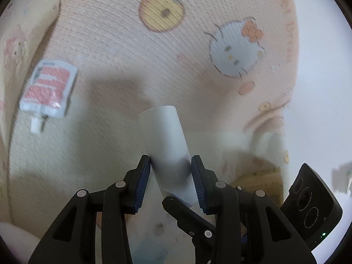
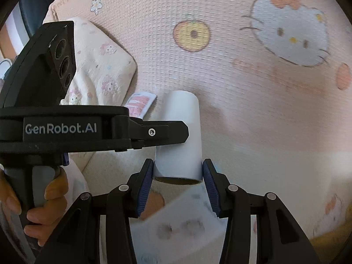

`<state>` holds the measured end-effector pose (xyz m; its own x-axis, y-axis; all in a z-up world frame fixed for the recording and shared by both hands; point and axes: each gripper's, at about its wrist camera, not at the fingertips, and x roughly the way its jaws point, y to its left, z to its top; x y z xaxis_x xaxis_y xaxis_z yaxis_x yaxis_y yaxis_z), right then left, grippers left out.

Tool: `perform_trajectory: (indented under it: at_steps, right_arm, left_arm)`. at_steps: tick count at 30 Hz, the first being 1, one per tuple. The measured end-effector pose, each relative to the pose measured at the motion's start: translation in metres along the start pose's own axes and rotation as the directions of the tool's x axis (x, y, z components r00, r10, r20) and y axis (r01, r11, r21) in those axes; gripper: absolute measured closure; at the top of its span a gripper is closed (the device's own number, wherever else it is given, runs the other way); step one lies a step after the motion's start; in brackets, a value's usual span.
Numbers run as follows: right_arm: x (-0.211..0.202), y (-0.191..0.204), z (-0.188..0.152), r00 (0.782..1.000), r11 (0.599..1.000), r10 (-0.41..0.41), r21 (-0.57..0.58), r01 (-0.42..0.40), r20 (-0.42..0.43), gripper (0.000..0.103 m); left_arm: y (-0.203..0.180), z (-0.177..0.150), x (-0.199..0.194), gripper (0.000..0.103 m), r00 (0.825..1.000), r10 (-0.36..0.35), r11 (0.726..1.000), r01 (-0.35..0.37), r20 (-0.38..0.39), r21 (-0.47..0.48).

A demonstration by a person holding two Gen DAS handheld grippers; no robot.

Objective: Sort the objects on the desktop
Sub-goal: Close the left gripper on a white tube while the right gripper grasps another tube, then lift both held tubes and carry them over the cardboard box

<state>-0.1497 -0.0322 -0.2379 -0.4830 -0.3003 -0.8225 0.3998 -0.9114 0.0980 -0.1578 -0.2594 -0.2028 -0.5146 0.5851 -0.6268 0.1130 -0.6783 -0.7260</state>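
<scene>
Pink cartoon-print cloth (image 1: 114,44) is spread over the worktop. White tube (image 1: 164,136) is clamped by both grippers, left gripper (image 1: 170,165) & right gripper (image 2: 178,169), mid-cloth. Sachet (image 1: 49,88) is seen nr cloth's left edge.

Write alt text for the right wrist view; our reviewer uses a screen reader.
The right gripper clamps a white tube above a pink cartoon-cat cloth. The left gripper, held in a hand, grips the tube from the left.
</scene>
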Motion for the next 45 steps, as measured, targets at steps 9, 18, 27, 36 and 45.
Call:
perform_trajectory:
  at_steps: [9, 18, 27, 36, 45]
  right_arm:
    - [-0.028, -0.007, -0.033, 1.0, 0.997, -0.027, 0.077, 0.028, -0.012, 0.06]
    - [-0.035, -0.018, -0.061, 1.0, 0.986, 0.0, 0.167, 0.004, -0.028, 0.06]
    - [-0.041, -0.021, -0.086, 0.999, 0.979, 0.01, 0.201, -0.002, -0.039, 0.06]
    - [-0.036, -0.018, -0.097, 0.998, 0.983, 0.011, 0.186, 0.001, -0.061, 0.06]
    - [-0.039, -0.016, -0.101, 0.997, 0.98, 0.051, 0.194, -0.039, -0.055, 0.06]
  left_arm:
    - [-0.023, -0.034, 0.008, 0.062, 0.996, 0.003, 0.997, 0.004, -0.09, 0.081]
    - [-0.028, -0.064, 0.015, 0.062, 0.989, 0.031, 0.995, -0.017, -0.147, 0.097]
    - [-0.002, -0.054, 0.022, 0.057, 0.978, -0.076, 0.993, 0.057, -0.195, -0.101]
    - [-0.005, -0.062, 0.034, 0.051, 0.97, -0.027, 0.996, 0.006, -0.241, -0.088]
    - [-0.012, -0.073, 0.03, 0.057, 0.971, 0.004, 0.999, -0.016, -0.239, -0.048]
